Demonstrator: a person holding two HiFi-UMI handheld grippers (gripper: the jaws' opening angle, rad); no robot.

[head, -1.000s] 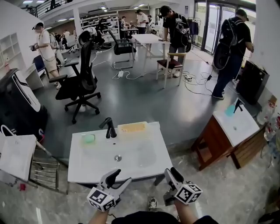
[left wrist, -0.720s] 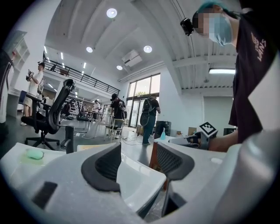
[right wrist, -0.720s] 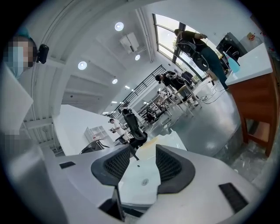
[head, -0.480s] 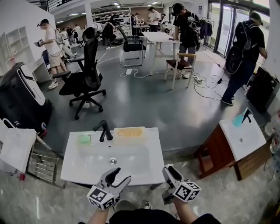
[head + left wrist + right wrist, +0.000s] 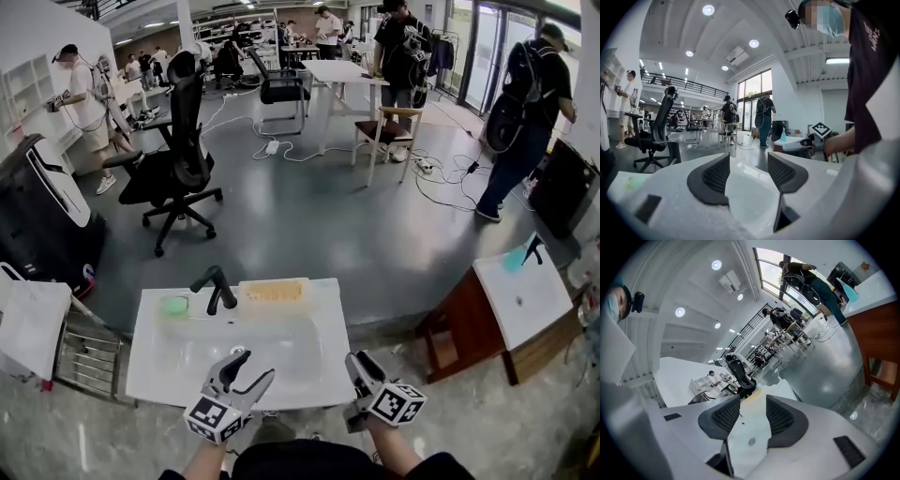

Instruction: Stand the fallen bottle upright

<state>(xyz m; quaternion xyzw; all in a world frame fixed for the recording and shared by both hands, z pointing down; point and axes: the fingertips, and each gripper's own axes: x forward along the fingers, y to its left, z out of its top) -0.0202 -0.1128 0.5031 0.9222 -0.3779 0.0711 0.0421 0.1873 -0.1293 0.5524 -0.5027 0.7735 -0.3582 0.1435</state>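
A white sink top (image 5: pixel 150 366) stands in front of me with a black faucet (image 5: pixel 214 287) at its back. A small green object (image 5: pixel 173 305) lies left of the faucet and a yellow block (image 5: pixel 274 292) right of it; I cannot tell if either is a bottle. My left gripper (image 5: pixel 256 366) is open over the sink's near edge, nothing between its jaws (image 5: pixel 747 161). My right gripper (image 5: pixel 356 362) hovers at the near right corner; its jaws have just been closing a little but still stand open and empty (image 5: pixel 753 404). A teal bottle (image 5: pixel 515 260) stands on a second sink at the right.
The second sink top (image 5: pixel 525 300) rests on a brown wooden cabinet (image 5: pixel 459 333). A metal rack (image 5: pixel 89 356) and a white bag (image 5: pixel 28 328) stand left of the sink. A black office chair (image 5: pixel 173 169) and several people are farther off across the grey floor.
The sink has come closer. Both grippers have moved forward, from short of its near edge to over that edge.
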